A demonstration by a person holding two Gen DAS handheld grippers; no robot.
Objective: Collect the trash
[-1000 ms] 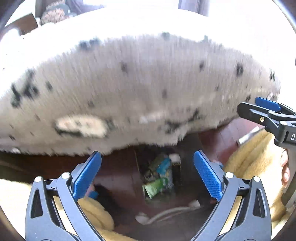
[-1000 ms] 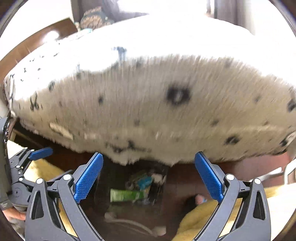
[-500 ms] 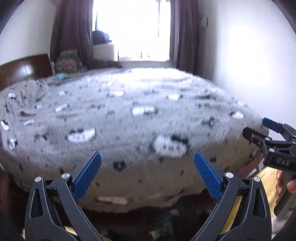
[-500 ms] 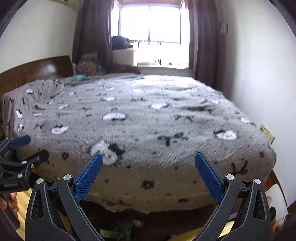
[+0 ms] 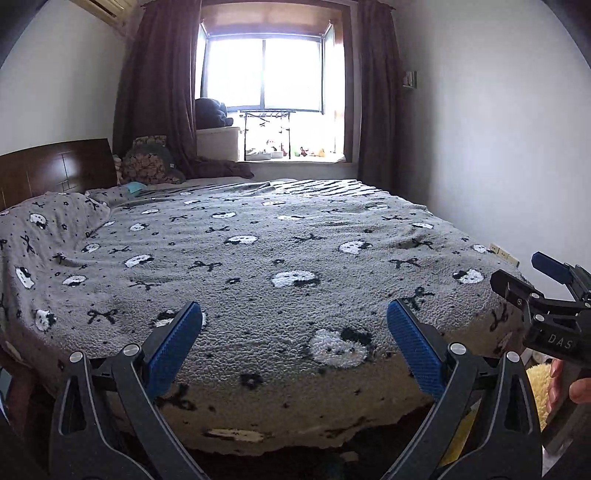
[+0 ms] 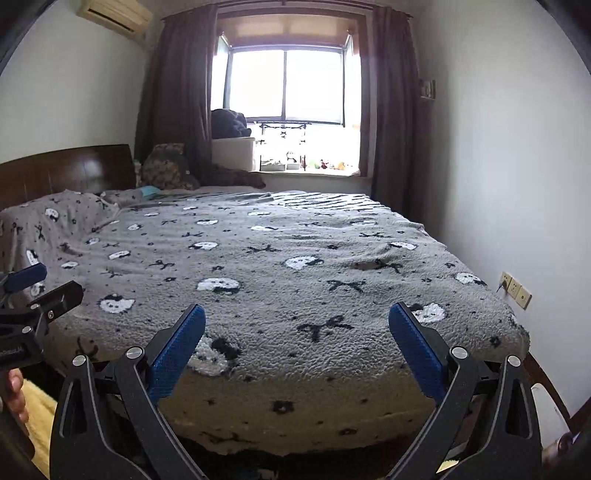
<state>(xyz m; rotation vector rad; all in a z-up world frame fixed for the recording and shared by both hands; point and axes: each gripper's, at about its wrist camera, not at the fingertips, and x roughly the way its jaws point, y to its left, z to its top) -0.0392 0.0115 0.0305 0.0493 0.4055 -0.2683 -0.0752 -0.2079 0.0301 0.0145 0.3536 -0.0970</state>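
Across the left wrist view, a wide bed (image 5: 280,258) fills the middle, covered by a nubbly grey fleece blanket (image 5: 258,332) patterned with white cat faces and black bows. The left tongs (image 5: 294,345) stand spread wide at the foot of the bed, blue ribbed pads apart with nothing between them. At the right edge the right tongs (image 5: 517,280) reach in side-on, a person's hand (image 5: 565,384) under their black body; from this angle their gap cannot be judged. A dark wooden headboard (image 5: 55,166) stands at the left, a patterned cushion (image 5: 147,166) beside it, and brown curtains (image 5: 376,92) frame a bright window (image 5: 264,70). A fluffy yellow rug (image 5: 537,380) shows in a sliver behind the hand. Below the blanket's ragged hem the space under the bed is dark, and no trash can be made out there or on the bed.

From the right wrist view, the same blanket (image 6: 295,295) hangs over the mattress edge. The right tongs (image 6: 296,347) are released, pads well apart and bare. The left tongs (image 6: 40,284) poke in at the left edge, fingers (image 6: 14,395) beneath them. Wall sockets (image 6: 515,290) sit on the white wall at the right, an air conditioner (image 6: 114,14) high at the left, cut off by the frame. Small objects on the windowsill are too tiny to identify. The trash is not visible here either; the strip under the bed is black.
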